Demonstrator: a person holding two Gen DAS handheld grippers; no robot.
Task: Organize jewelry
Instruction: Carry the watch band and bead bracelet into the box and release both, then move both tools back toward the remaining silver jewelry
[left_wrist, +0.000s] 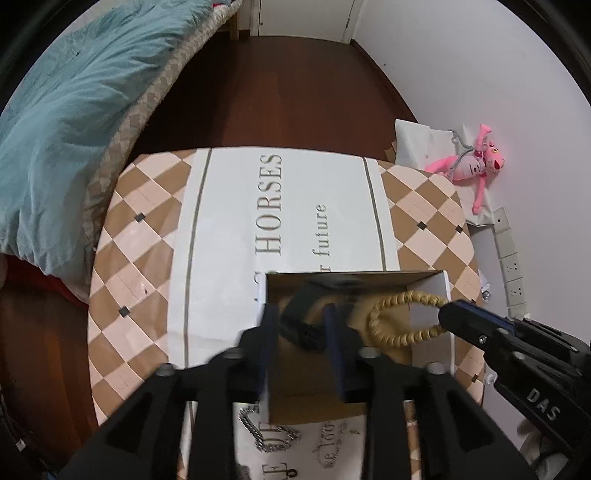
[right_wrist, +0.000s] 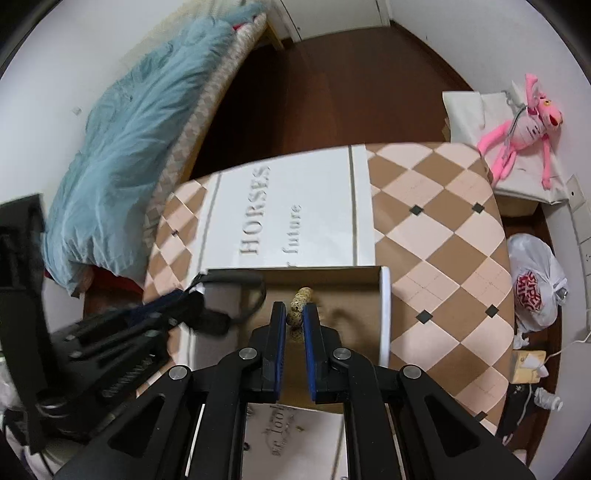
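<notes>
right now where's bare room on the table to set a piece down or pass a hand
Free: the checkered tabletop right of the open box, and the white sheet beyond the box around the HORSES lettering. Crowded: inside the box, where the bead bracelet, a black strap and both grippers meet; a silver chain lies on the near side.

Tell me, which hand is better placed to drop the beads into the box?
Right, probably. Its fingers already pinch the beads above the box; the left fingers are apart, with a blurred black strap between them.
</notes>
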